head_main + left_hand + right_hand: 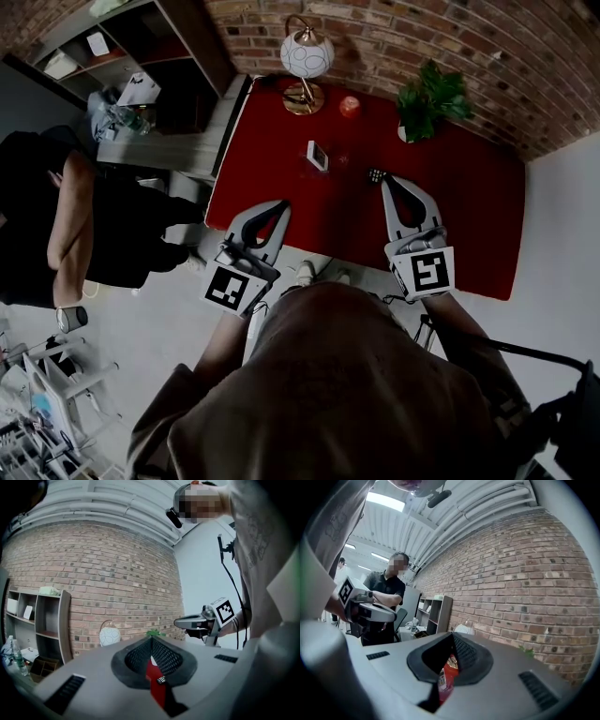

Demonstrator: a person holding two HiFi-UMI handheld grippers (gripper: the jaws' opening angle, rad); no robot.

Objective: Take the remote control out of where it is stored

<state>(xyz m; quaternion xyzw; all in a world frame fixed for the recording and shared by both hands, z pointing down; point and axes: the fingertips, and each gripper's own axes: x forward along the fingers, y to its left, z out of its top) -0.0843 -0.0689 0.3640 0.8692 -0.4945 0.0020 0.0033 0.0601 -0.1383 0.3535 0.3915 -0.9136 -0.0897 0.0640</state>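
Head view: the left gripper (280,204) held level, tips just over the near left corner of the red table (469,216), body and marker cube back off the edge, aimed away from the person and slightly rightward. Likewise level, the right gripper (387,180), reaching farther in over the table, forearm stretched out behind its cube. Well apart from each other. Closed tip to tip on both sides, plain in the left gripper view and the right gripper view alike; nothing pinched in either. Flat on the red top, just beside the right tips: a small black keypad (376,175) dotted with pale buttons. As for the remote control (318,155): farther in and leftward of that keypad, short of the lamp (307,54), touched by neither tool. Small, white-edged, darker in the middle, propped at a tilt rather than lying flat. Seen past the closed right jaws as a pale upright face with rows of little buttons. Too small to separate from whatever stores it.
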